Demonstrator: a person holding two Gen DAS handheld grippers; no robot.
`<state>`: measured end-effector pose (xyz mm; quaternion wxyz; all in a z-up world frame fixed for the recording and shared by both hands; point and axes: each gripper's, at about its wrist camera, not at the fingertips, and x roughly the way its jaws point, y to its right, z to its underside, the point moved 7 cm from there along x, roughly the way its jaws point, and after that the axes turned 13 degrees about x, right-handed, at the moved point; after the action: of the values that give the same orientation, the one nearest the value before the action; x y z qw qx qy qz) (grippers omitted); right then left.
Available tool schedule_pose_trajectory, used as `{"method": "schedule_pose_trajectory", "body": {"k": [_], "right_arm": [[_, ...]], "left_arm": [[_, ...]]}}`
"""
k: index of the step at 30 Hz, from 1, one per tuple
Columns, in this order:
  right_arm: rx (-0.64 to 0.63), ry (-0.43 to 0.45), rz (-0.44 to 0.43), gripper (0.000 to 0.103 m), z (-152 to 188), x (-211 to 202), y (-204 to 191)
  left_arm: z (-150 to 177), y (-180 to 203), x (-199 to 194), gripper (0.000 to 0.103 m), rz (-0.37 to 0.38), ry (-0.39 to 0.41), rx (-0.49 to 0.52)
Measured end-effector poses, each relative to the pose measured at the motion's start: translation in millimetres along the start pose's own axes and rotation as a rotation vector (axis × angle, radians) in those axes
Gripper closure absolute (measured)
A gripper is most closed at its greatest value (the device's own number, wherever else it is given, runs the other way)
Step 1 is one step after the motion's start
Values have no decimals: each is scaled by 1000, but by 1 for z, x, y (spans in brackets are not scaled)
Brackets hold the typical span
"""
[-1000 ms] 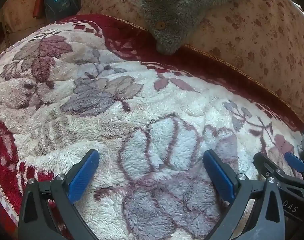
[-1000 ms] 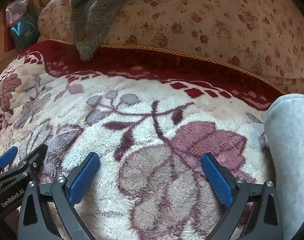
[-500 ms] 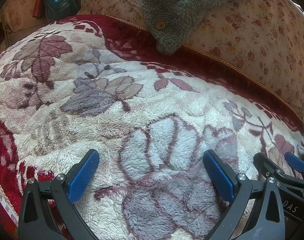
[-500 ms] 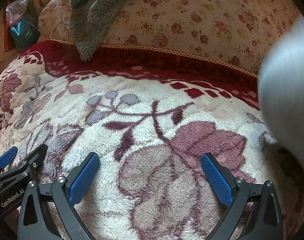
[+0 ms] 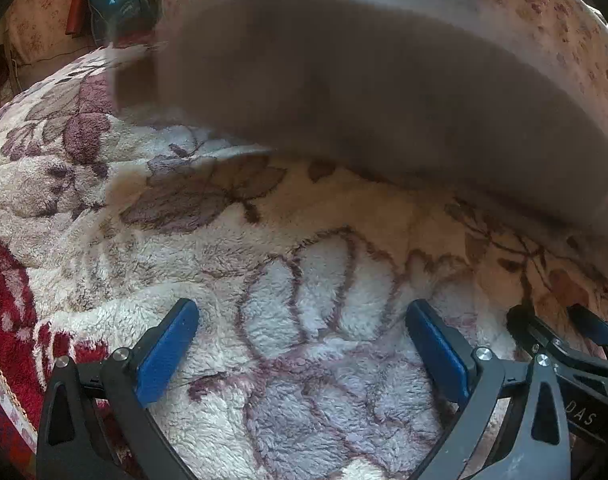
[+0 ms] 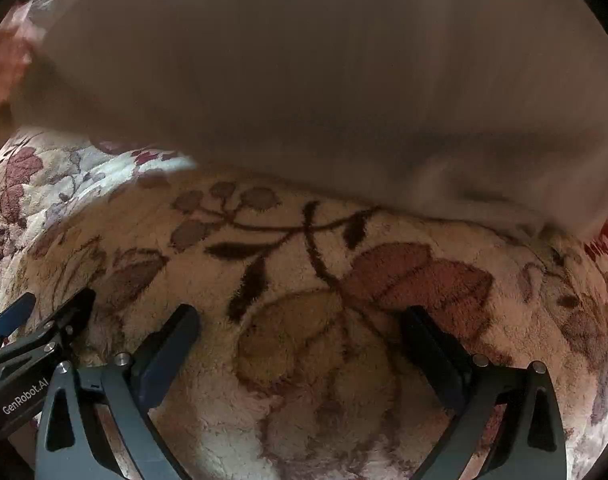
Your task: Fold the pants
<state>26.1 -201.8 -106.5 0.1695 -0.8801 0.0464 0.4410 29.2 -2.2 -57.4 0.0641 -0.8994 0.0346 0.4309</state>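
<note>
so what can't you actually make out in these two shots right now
- Grey garment, left wrist view: motion-blurred, so its shape, and whether it is the pants, can't be told.
- The same grey garment, right wrist view: fills the upper frame and hides everything behind it.
- Blanket, right wrist view: shaded under the garment.
- Left gripper and right gripper: both open, holding nothing; whatever carries the garment is out of view.

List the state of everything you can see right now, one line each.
Left tongs: open, empty, low over the blanket.
Right tongs: open, empty, low over the blanket.
Grey garment: motion-blurred, above the blanket, held by neither tongs.
Floral blanket: spread out, partly in shadow.
</note>
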Motion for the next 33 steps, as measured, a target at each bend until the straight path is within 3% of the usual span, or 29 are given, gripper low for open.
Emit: {"method": "schedule_pose_trajectory", "body": {"k": [25, 33], "right_arm": [[1, 1, 0, 0, 2, 1, 0], [7, -3, -11, 0, 2, 1, 0]], "left_arm": [[1, 0, -1, 0, 0, 0, 1], [3, 0, -5, 0, 18, -47, 7]]}}
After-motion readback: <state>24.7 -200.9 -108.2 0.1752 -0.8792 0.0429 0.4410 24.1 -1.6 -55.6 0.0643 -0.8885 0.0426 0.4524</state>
